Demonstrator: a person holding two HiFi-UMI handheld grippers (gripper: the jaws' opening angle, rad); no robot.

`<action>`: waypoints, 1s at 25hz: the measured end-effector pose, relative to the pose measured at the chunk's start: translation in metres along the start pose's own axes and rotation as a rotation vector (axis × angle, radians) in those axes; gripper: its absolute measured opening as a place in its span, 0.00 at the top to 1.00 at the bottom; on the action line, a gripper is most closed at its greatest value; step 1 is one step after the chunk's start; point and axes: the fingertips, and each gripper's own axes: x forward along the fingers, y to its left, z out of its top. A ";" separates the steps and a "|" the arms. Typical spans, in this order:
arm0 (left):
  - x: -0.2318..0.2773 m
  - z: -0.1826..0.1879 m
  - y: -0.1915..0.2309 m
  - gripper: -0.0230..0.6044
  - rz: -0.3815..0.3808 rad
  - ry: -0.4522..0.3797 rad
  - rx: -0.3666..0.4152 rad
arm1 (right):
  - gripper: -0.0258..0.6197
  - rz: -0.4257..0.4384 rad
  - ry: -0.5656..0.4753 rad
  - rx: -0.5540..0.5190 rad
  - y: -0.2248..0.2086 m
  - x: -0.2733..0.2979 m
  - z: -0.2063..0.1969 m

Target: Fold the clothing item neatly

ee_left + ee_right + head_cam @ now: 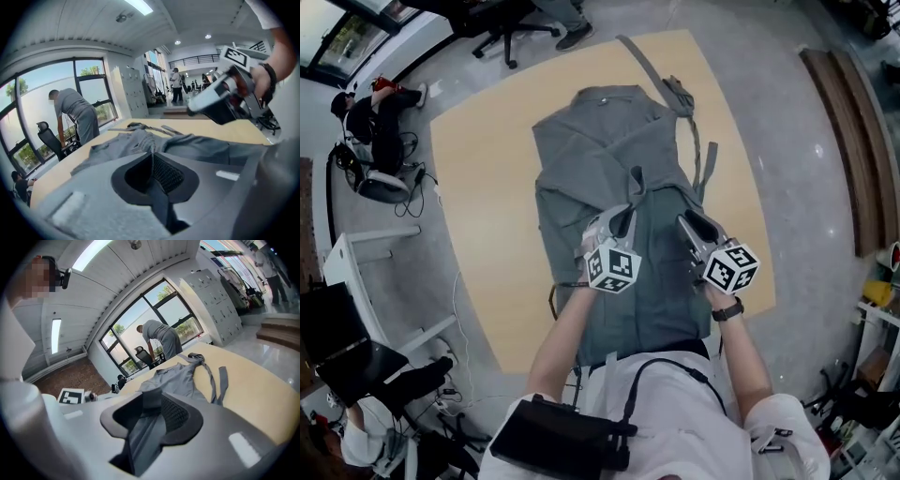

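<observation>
From the head view, a grey garment lies lengthwise on a pale wooden table. Its far end is near the far edge, and its near end hangs over the edge closest to the person. A loose strap trails off its far right corner. Both grippers are over the near half of the cloth. The left gripper and the right gripper are side by side and slightly apart, each with its tips down at the fabric.

In the left gripper view, the left gripper has its jaws pressed nearly together on a thin pinch of the grey cloth, which runs up between the pads. The rest of the garment spreads ahead over the table. The right gripper is up at the right, above the cloth. By the windows a person bends over beside an office chair.

In the right gripper view, the right gripper has its jaws a little apart, clamped on a thicker fold of the same grey fabric that fills the gap between them. Beyond the jaws the garment stretches away across the table. The strap lies along its right side.
</observation>
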 end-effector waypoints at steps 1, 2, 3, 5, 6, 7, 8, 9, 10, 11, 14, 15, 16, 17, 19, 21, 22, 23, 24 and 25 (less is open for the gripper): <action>0.004 -0.016 -0.018 0.94 -0.018 0.037 0.011 | 0.79 -0.008 0.007 -0.012 -0.006 0.002 0.000; 0.007 -0.030 -0.034 0.94 -0.038 0.076 0.022 | 0.79 -0.013 0.013 -0.025 -0.011 0.005 0.001; 0.009 -0.043 -0.047 0.94 -0.057 0.114 0.037 | 0.79 -0.013 0.018 -0.038 -0.015 0.009 0.003; 0.010 -0.064 -0.066 0.92 -0.097 0.185 0.080 | 0.79 -0.005 0.034 -0.064 -0.018 0.020 0.005; 0.009 -0.072 -0.073 0.87 -0.116 0.214 0.099 | 0.77 0.002 0.051 -0.079 -0.018 0.027 0.004; 0.007 -0.077 -0.078 0.82 -0.131 0.236 0.103 | 0.75 0.010 0.076 -0.096 -0.018 0.035 0.001; 0.004 -0.081 -0.082 0.79 -0.139 0.251 0.092 | 0.71 0.019 0.109 -0.112 -0.018 0.045 -0.003; 0.001 -0.083 -0.083 0.76 -0.141 0.261 0.070 | 0.67 0.031 0.148 -0.129 -0.015 0.055 -0.009; -0.002 -0.084 -0.084 0.74 -0.136 0.265 0.044 | 0.63 0.043 0.190 -0.145 -0.012 0.067 -0.016; -0.004 -0.084 -0.083 0.74 -0.129 0.266 0.020 | 0.60 0.053 0.233 -0.163 -0.007 0.079 -0.025; -0.007 -0.084 -0.080 0.74 -0.107 0.263 -0.037 | 0.52 0.015 0.355 -0.216 -0.004 0.117 -0.057; -0.007 -0.084 -0.080 0.74 -0.103 0.262 -0.054 | 0.52 -0.024 0.388 -0.225 -0.009 0.126 -0.068; -0.006 -0.083 -0.080 0.74 -0.100 0.263 -0.064 | 0.53 -0.070 0.416 -0.232 -0.016 0.131 -0.079; -0.005 -0.082 -0.081 0.74 -0.097 0.265 -0.064 | 0.55 -0.119 0.438 -0.241 -0.026 0.133 -0.088; 0.000 -0.079 -0.082 0.74 -0.090 0.273 -0.033 | 0.70 -0.205 0.452 -0.275 -0.045 0.131 -0.098; 0.009 -0.079 -0.085 0.75 -0.090 0.287 0.021 | 0.86 -0.234 0.441 -0.305 -0.053 0.128 -0.099; 0.014 -0.081 -0.087 0.75 -0.092 0.297 0.041 | 0.87 -0.221 0.445 -0.307 -0.052 0.126 -0.099; 0.018 -0.083 -0.088 0.75 -0.092 0.307 0.048 | 0.90 -0.202 0.452 -0.306 -0.049 0.125 -0.100; 0.021 -0.086 -0.089 0.75 -0.087 0.317 0.044 | 0.93 -0.184 0.458 -0.311 -0.047 0.124 -0.101; 0.024 -0.090 -0.090 0.82 -0.080 0.324 0.031 | 0.94 -0.172 0.459 -0.323 -0.046 0.124 -0.101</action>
